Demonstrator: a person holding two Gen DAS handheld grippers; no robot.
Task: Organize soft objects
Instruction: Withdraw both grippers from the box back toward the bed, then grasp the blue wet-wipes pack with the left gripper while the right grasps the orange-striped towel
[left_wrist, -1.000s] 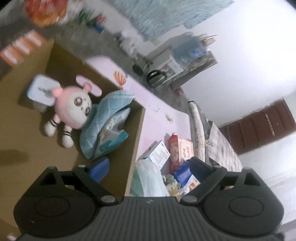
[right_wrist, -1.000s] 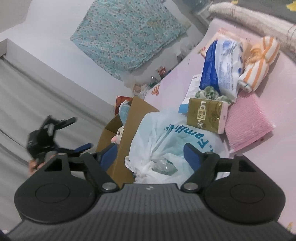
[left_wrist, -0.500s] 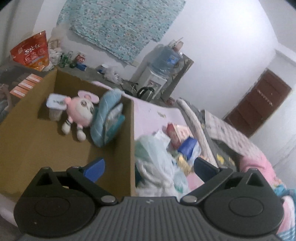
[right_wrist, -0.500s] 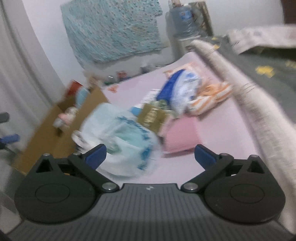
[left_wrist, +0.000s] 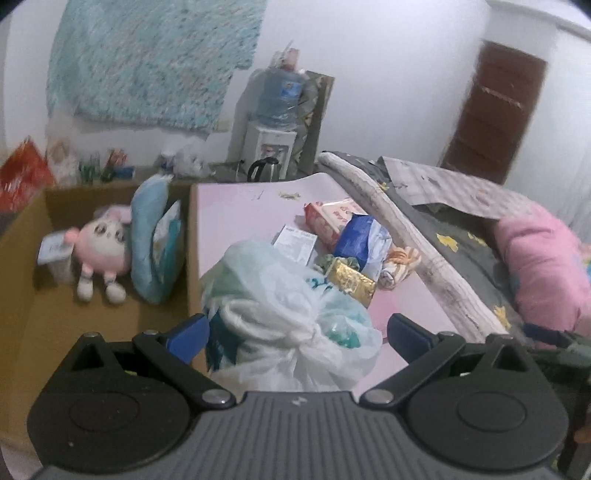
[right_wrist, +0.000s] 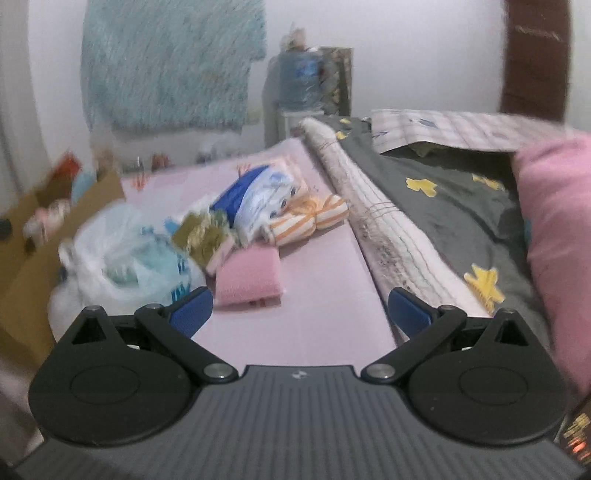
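Note:
A cardboard box (left_wrist: 22, 295) at the left holds a pink plush doll (left_wrist: 101, 245) and a folded blue quilted cloth (left_wrist: 149, 236). On the pink mat (left_wrist: 236, 210) lies a knotted white plastic bag (left_wrist: 288, 314), and my left gripper (left_wrist: 297, 334) stands open around its near end without pressing it. Behind the bag lie a gold packet (left_wrist: 351, 282), a blue-and-white pack (left_wrist: 364, 240) and an orange-striped roll (left_wrist: 400, 264). My right gripper (right_wrist: 299, 314) is open over bare mat, just in front of a folded pink cloth (right_wrist: 249, 278), with the bag (right_wrist: 122, 258) to its left.
A rolled pale mat (right_wrist: 373, 218) runs along the right edge of the pink mat, beside a dark star-print blanket (right_wrist: 450, 206) and a pink pillow (right_wrist: 557, 229). A water dispenser (left_wrist: 275, 122) and kettle (left_wrist: 264, 168) stand by the far wall. A red-and-white pack (left_wrist: 328, 218) lies farther back.
Both views swung level and rightward. The left gripper moved from over the box to over the plastic bag. The right gripper shifted from the bag to the mat before the pink cloth. Both jaws widened.

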